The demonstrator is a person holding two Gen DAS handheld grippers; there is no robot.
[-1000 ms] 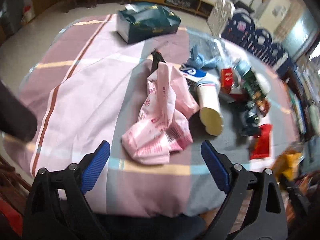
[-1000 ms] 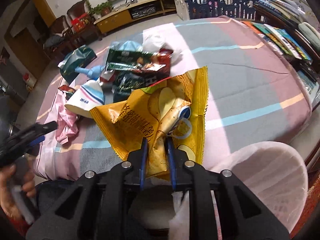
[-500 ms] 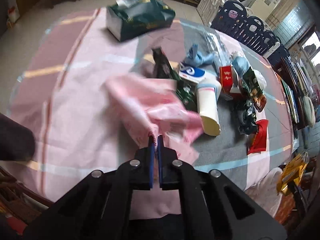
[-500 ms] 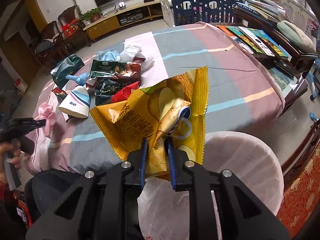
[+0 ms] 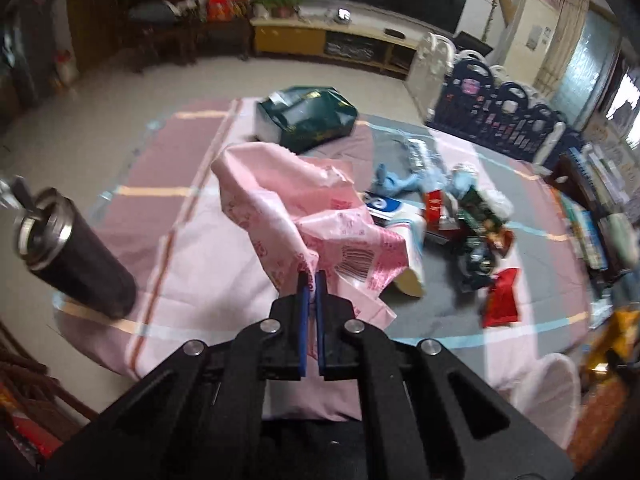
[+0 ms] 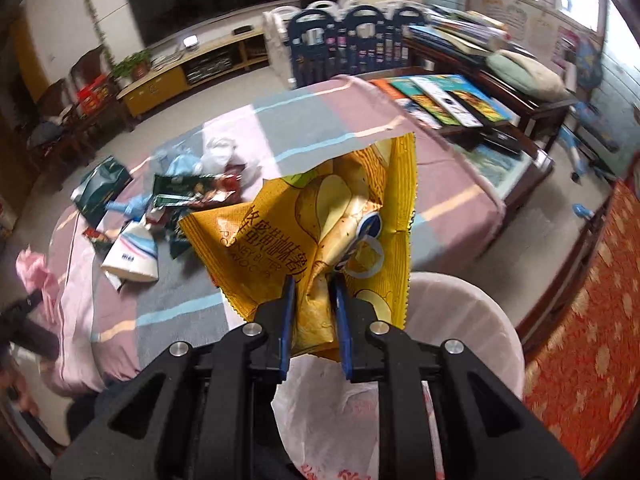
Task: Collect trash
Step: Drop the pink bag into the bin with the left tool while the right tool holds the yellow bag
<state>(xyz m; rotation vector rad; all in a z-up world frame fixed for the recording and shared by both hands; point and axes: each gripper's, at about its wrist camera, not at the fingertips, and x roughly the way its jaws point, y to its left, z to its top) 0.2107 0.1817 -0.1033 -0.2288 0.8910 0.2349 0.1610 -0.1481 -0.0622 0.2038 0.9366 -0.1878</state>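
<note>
Left gripper (image 5: 309,280) clamped tight on pink plastic bag (image 5: 304,216), raised over the table (image 5: 192,248). Right gripper (image 6: 312,288) pinches yellow chip bag (image 6: 320,224) (jaws slightly apart) above the lined bin (image 6: 480,312).

Left gripper (image 5: 309,280) clamped tight, pitched downward — right gripper (image 6: 312,288) likewise angled down, jaws narrowly apart, gripping

The right gripper (image 6: 312,284) pinches a crumpled yellow potato chip bag (image 6: 320,228) between its blue pads, holding it above a bin lined with a white plastic bag (image 6: 472,320) beside the table's near edge. On the table's striped cloth (image 6: 320,128), toward its left side, lie a white paper cup (image 6: 132,258) on its side, dark snack wrappers (image 6: 192,192) and a green tissue pack (image 6: 102,188).
</note>
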